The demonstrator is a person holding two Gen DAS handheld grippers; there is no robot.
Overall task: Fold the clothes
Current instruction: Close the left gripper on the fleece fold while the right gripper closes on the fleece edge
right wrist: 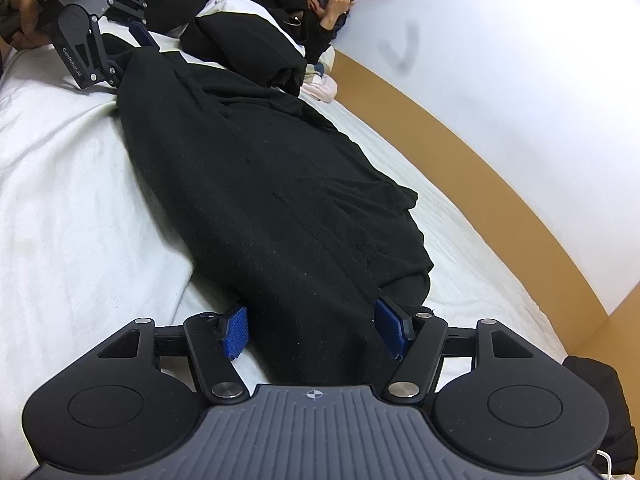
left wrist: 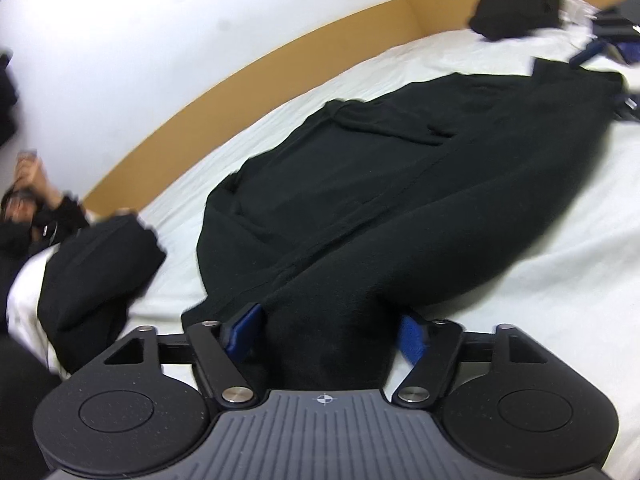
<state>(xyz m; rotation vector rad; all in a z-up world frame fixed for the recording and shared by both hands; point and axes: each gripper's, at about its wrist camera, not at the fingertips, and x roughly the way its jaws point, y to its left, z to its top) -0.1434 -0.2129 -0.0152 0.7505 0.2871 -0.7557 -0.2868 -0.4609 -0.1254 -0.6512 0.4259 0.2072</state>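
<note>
A long black garment (left wrist: 380, 184) (right wrist: 260, 184) lies stretched out on the bed's white sheet (left wrist: 520, 260) (right wrist: 60, 200). My left gripper (left wrist: 328, 332) has one end of it bunched between its blue pads (left wrist: 244, 328), and the cloth fills the gap. My right gripper (right wrist: 314, 330) holds the opposite end, with black cloth between its blue pads (right wrist: 390, 328). In the right wrist view, the left gripper (right wrist: 130, 54) shows at the far end of the garment, held by a hand. Blue fingers (left wrist: 591, 51) of the right gripper show blurred at the far end in the left wrist view.
A person (right wrist: 332, 4) (left wrist: 28, 208) lies at one end of the bed holding a phone, next to a black bundle (right wrist: 248, 44) (left wrist: 100, 264). A folded black pile (left wrist: 516, 14) sits at the other end. A wooden frame (right wrist: 480, 168) and white wall border the far side.
</note>
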